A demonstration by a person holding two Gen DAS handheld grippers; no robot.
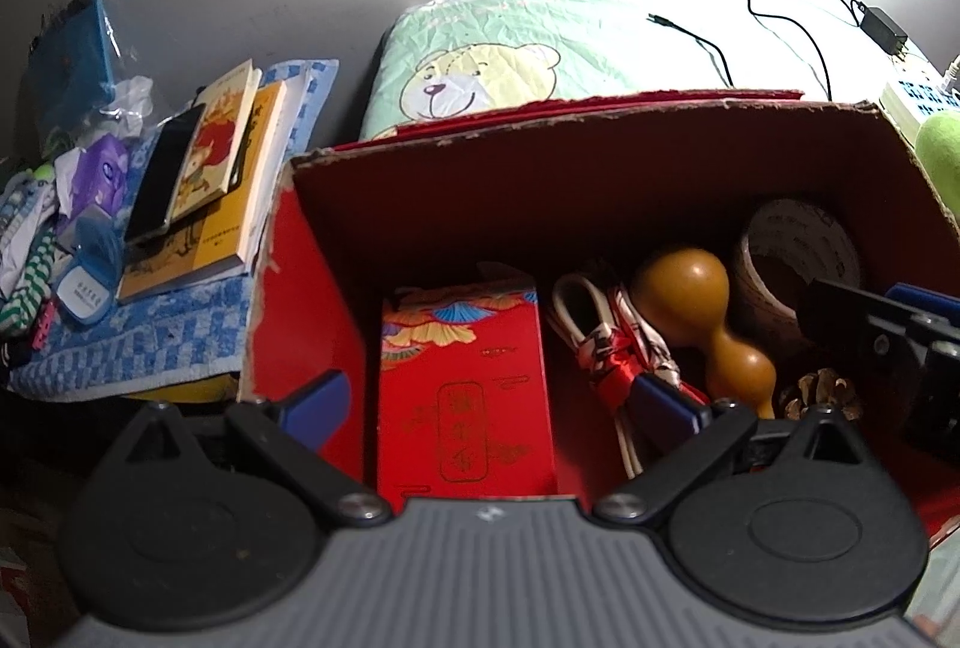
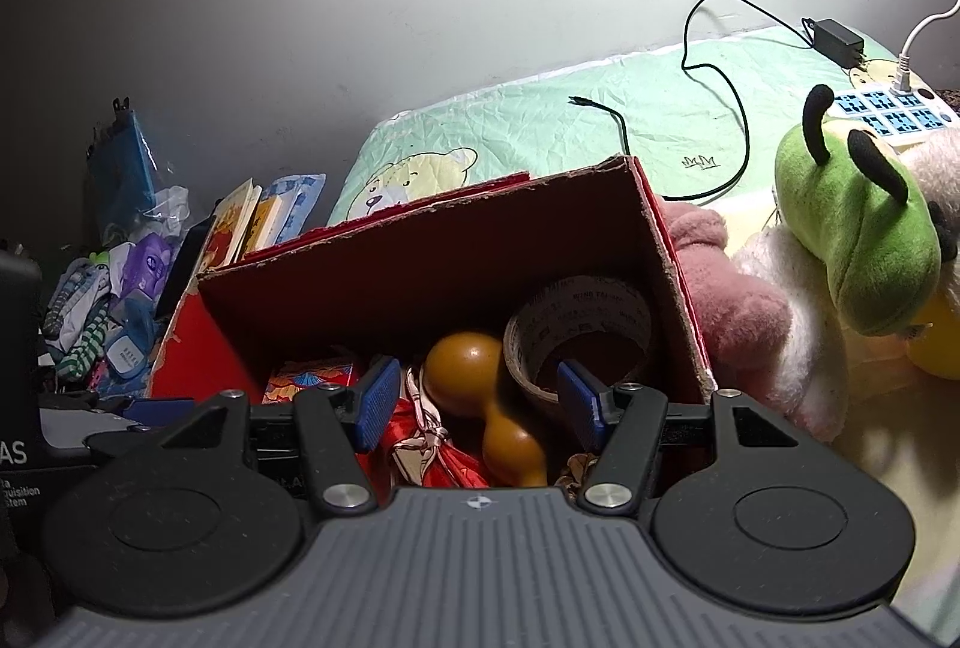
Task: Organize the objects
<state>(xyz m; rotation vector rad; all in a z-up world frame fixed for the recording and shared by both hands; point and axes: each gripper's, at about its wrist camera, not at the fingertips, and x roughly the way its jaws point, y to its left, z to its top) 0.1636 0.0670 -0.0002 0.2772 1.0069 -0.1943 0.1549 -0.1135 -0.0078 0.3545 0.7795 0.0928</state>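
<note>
- A red cardboard box (image 1: 312, 252) is set on a bed against a pale, scuffed wall (image 2: 360, 18), lit from above.
- Inside are seen a red packet (image 1: 468, 384), a gourd (image 1: 690, 300), a tape roll (image 2: 576, 330) and a corded bundle (image 1: 606, 342).
- Both the left gripper (image 1: 492, 402) and right gripper (image 2: 480, 396) are held spread apart, empty, over the box.
- Books (image 1: 222, 180) are stacked on a blue checked towel (image 1: 150, 342) at left.
- Plush toys (image 2: 858, 240) are piled at right, beside a bear-print pillow (image 2: 540, 126).
</note>
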